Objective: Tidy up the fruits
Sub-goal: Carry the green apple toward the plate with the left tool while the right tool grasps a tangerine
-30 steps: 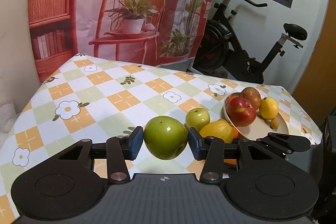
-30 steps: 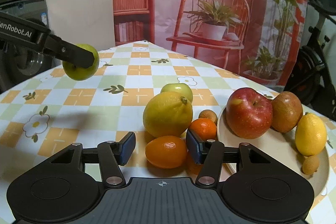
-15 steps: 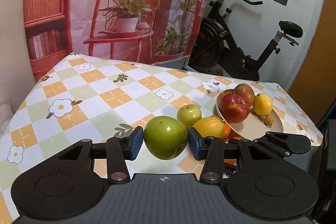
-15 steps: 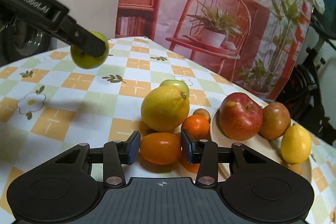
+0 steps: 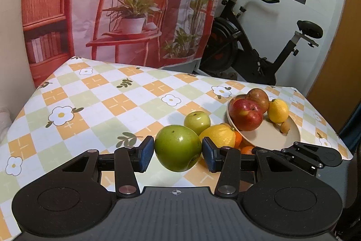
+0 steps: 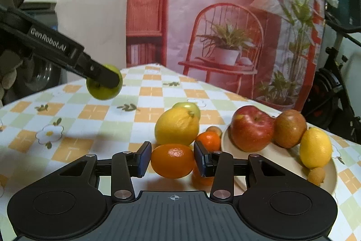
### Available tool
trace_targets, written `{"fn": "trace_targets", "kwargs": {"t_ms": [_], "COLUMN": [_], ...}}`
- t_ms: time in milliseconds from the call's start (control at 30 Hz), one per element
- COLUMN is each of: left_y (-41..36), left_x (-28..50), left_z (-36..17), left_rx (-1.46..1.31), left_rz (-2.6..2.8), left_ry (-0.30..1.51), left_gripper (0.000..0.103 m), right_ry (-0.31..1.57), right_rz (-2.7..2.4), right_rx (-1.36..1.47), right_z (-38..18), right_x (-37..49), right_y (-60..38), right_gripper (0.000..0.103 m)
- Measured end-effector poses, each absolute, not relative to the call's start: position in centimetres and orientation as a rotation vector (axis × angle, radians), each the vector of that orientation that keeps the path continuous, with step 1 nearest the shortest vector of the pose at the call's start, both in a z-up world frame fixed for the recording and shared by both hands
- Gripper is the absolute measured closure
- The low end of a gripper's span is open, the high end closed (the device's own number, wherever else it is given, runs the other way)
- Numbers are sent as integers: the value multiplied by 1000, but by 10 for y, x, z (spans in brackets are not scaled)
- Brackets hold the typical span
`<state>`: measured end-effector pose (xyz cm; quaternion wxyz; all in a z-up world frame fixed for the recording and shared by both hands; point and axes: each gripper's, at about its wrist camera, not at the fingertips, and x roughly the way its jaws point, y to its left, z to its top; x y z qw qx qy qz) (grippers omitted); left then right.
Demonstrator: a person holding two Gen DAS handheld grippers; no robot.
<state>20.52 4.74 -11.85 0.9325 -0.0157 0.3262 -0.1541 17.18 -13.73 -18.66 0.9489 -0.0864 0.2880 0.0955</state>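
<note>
We see the left gripper clamped on a green apple above the bench; right gripper jaws just closed onto an orange, lifted beside the plate.

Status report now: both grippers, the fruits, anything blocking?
Left gripper shut on green apple. Right gripper shut on orange. Plate partly free. Nothing blocking.
</note>
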Motion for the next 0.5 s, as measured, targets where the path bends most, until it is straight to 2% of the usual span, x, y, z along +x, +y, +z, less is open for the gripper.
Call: {"fn": "trace_targets", "kwargs": {"t_ms": [500], "left_y": [-15], "left_x": [216], "left_z": [-111], "left_rx": [84], "left_rz": [-425], "left_ry": [650], "left_gripper": [54], "right_ry": [503], "right_rz": [33], "right_rx": [-85], "right_z": [-174], "right_x": [150], "right_y": [-212], "right_gripper": [65]}}
